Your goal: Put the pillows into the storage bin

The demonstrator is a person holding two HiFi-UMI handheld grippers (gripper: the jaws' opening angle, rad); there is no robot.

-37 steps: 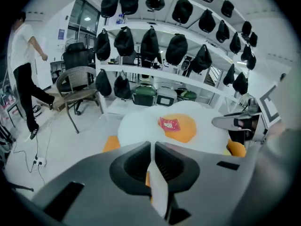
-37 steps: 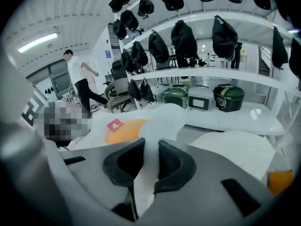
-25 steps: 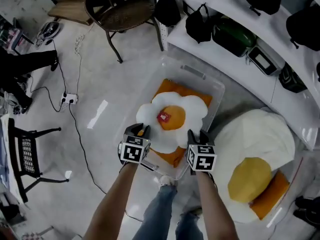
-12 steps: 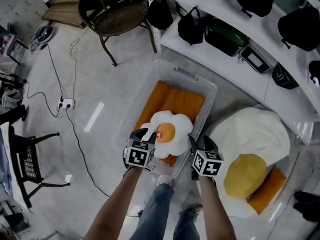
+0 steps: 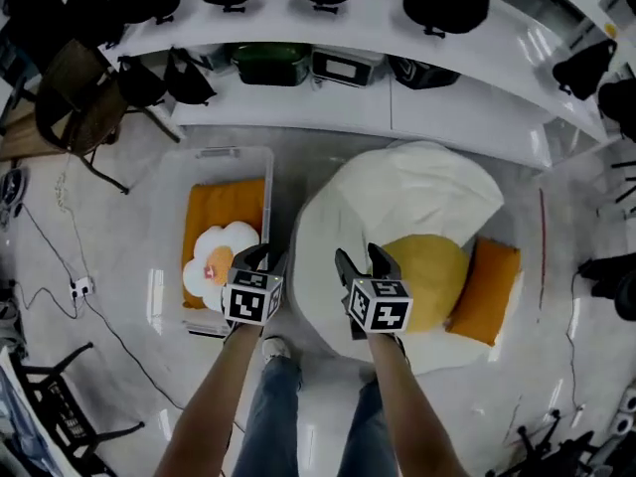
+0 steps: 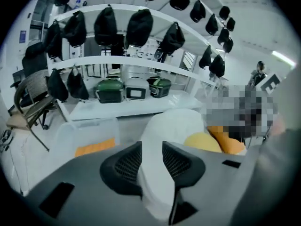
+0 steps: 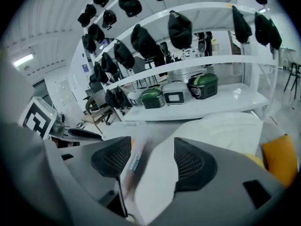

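A clear storage bin (image 5: 221,153) stands on the floor at the left. In it lie an orange pillow (image 5: 227,202) and, on top, a small fried-egg pillow (image 5: 221,256). Right of it lies a large fried-egg pillow (image 5: 397,192), partly on another orange pillow (image 5: 487,286). My left gripper (image 5: 268,258) hangs over the gap between the bin and the big pillow's left edge. Its jaws have just been opening and grip nothing (image 6: 151,145). My right gripper (image 5: 362,261) is above the big pillow near its yolk. Its jaws have also just been opening and stand wide and empty (image 7: 153,142).
White curved shelves (image 5: 328,28) with black bags and green cases run along the back. A chair (image 5: 75,97) stands at the upper left. A power strip and cables (image 5: 79,288) lie on the floor at the left. The person's legs are below the grippers.
Both grippers were shut on the small egg pillow and lowered it into the bin. They have let go and swung right to the large egg pillow.
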